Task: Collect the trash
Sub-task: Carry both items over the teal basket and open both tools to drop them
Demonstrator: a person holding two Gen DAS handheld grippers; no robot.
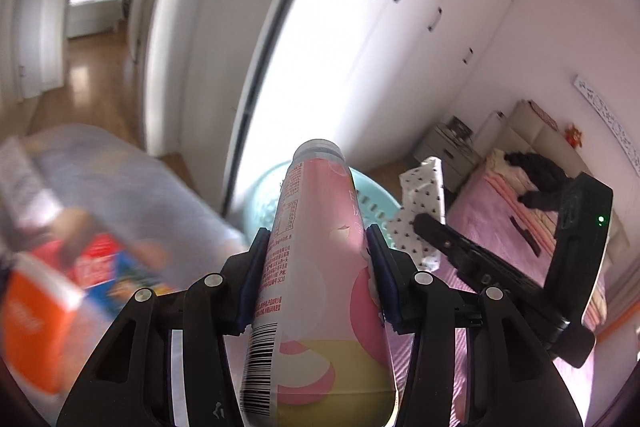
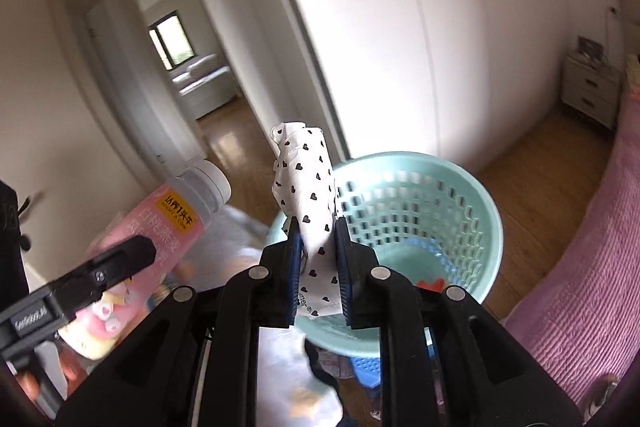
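Observation:
My left gripper is shut on a pink and yellow plastic bottle with a grey cap, held lengthwise between the blue pads. The same bottle shows at the left of the right wrist view. My right gripper is shut on a crumpled white wrapper with black hearts, which sticks up past the fingertips. That wrapper also shows right of the bottle in the left wrist view. A light blue perforated basket stands on the floor just beyond the wrapper, with a few bits at its bottom. The basket's rim peeks out behind the bottle.
A bed with a pink cover runs along the right. White wardrobe doors stand behind the basket, with a nightstand at the far right. A doorway opens to the left. Blurred colourful packaging lies at lower left.

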